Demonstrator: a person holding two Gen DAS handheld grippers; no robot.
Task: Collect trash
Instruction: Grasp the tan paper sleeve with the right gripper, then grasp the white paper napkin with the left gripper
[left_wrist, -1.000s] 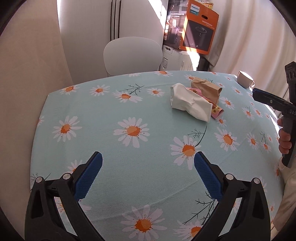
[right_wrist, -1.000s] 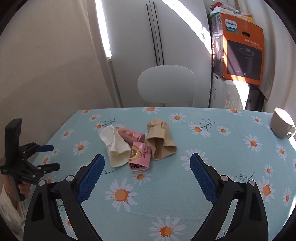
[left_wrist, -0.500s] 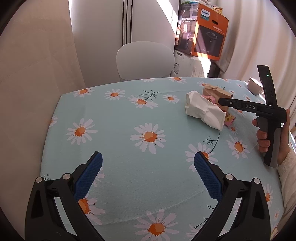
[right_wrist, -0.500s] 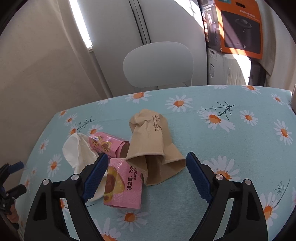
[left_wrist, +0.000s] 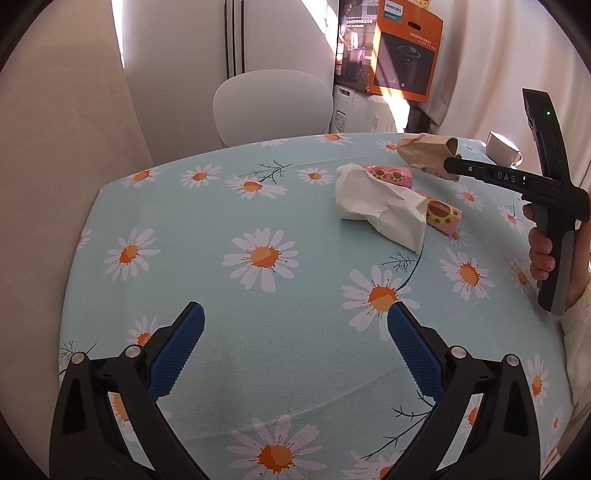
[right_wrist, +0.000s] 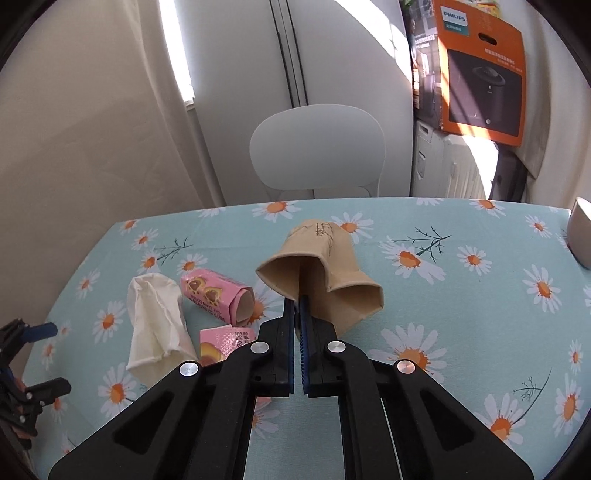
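On the table (right_wrist: 461, 387), which is covered by a light blue cloth printed with daisies, a small heap of trash is seen near the middle. The right gripper (right_wrist: 297, 301) is pointed down at the crushed brown paper cup (right_wrist: 325, 266), and its blue-padded jaws have just been closing; they are now drawn together on the rim of the cup, so the thin paper edge is pinched between the pads. The cup lies on its side with the open mouth turned toward the gripper. To the left of it a pink snack box (right_wrist: 216, 295) is lying on its side, and a second pink wrapper (right_wrist: 225, 341) is partly hidden behind the left finger of the gripper. A crumpled white paper cup (right_wrist: 155, 325) rests beside them, touching the pink wrapper. The left gripper (left_wrist: 295, 350) is held over a bare part of the cloth, well apart from the trash, and its jaws are wide apart with nothing between them. In the left wrist view the right gripper is seen from the side, gripped by a hand (left_wrist: 543, 251) at the right edge. A white mug (left_wrist: 502, 149) stands at the far right corner of the table. Behind the table a white chair (right_wrist: 317, 147) is placed, and an orange Philips box (right_wrist: 480, 74) is stacked by the wall.
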